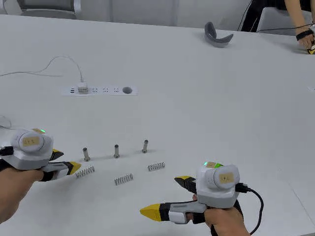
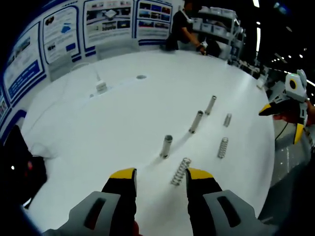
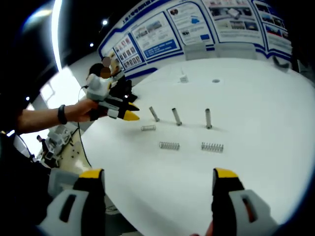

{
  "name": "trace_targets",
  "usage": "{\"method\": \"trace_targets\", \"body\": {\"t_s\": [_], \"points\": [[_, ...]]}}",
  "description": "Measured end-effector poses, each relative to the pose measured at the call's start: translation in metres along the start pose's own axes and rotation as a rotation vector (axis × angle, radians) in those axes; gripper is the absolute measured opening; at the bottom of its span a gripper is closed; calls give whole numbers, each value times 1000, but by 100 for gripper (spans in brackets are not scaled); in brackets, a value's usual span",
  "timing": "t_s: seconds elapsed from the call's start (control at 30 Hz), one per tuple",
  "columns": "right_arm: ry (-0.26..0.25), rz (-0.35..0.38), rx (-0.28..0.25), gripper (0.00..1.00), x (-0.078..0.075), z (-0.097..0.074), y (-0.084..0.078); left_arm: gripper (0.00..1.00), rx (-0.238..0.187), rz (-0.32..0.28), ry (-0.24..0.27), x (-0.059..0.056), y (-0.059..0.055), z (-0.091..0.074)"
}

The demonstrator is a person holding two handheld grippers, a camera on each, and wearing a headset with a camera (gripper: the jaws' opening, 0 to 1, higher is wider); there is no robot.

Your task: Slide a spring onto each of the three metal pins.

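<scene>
Two grippers work over the near part of the white table [image 1: 206, 108]. Closest to the person, the right gripper [image 1: 165, 195] has its jaws spread wide with nothing between them, and it points left across the table. The left gripper [image 1: 66, 161] has its jaws moderately apart and is also empty.

Three springs lie flat just beyond the grippers: the left spring [image 1: 84, 172], the middle spring [image 1: 123, 179] and the right spring [image 1: 156, 166]. None is on a pin yet. The left spring lies directly ahead of the left gripper, close to its yellow tips. In the left gripper view it sits before the gap, toward the right-hand jaw, with its long axis roughly along the gripper's line of aim. The left gripper is clearly the nearer one to it. A short advance would probably bring the coil between the jaws.

Just behind the springs, the left pin [image 1: 86, 154], the middle pin [image 1: 116, 151] and the right pin [image 1: 144, 146] stand upright, one near each spring.

Farther back lies a power strip [image 1: 98, 90]. The posters [image 2: 103, 22] on the wall carry print too small to read, and no brand is legible.
</scene>
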State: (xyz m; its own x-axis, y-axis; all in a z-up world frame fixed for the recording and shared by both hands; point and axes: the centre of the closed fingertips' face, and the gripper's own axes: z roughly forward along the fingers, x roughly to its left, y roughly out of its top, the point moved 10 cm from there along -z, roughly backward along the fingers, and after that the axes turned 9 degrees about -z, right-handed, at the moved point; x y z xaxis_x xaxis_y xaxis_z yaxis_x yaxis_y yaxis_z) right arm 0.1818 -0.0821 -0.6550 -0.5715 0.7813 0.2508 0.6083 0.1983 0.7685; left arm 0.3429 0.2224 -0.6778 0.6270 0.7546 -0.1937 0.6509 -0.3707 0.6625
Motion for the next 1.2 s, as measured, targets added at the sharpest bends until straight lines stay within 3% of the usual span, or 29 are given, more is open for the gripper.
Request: {"method": "trace_targets", "body": {"t_s": [0.13, 0.33, 0.77, 1.2], "points": [[4, -6, -4, 92, 0, 2, 3, 41, 5, -15, 0, 1, -6, -7], [10, -23, -3, 92, -2, 6, 8, 49, -9, -36, -3, -2, -15, -16], [3, -42, -9, 92, -4, 5, 6, 67, -70, -78, -2, -8, -35, -38], [-12, -62, -17, 93, -6, 2, 7, 80, -116, -91, 2, -12, -45, -65]]}}
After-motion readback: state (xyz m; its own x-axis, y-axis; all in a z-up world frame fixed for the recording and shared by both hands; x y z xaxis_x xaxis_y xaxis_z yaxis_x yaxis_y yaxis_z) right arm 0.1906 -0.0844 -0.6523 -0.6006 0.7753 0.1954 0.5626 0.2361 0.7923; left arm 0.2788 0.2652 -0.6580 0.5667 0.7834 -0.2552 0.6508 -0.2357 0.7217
